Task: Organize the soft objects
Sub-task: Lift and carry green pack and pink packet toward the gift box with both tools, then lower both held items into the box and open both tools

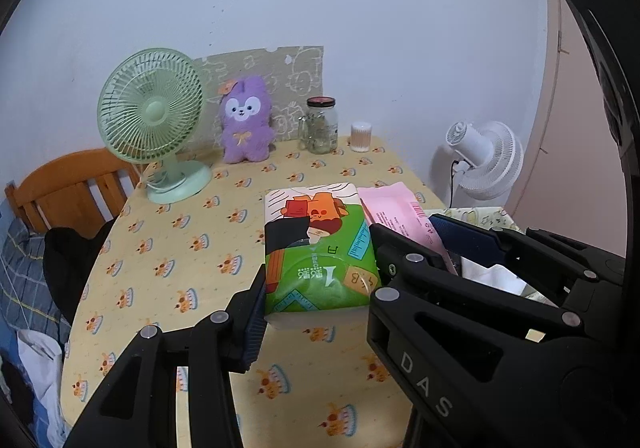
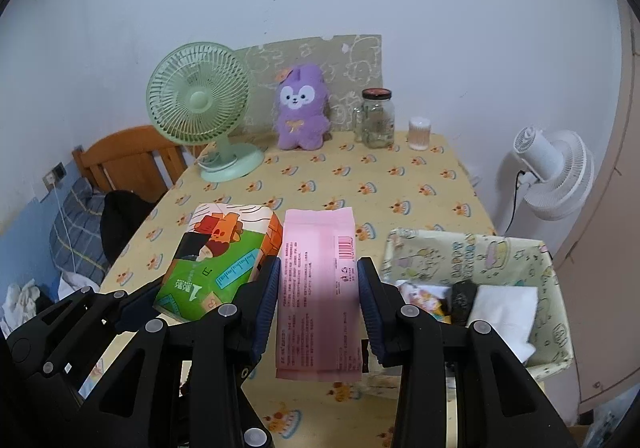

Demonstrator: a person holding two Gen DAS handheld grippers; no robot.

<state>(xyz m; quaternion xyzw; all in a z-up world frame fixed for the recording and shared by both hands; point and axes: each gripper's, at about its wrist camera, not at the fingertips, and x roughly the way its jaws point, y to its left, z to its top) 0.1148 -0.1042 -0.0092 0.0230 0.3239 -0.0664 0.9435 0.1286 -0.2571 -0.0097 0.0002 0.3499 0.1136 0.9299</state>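
We hold the green tissue pack clamped in our left gripper and the pink pack clamped in our right gripper, side by side above the table. One fabric basket sits at the table's right edge, just beside the pink pack. Toward the wall the tabletop lies open up to one green fan, one purple plush, one jar.

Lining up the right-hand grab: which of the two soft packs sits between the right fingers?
The pink pack: plain pink with a barcode, framed by the right fingers. The green cartoon pack lies to its left.
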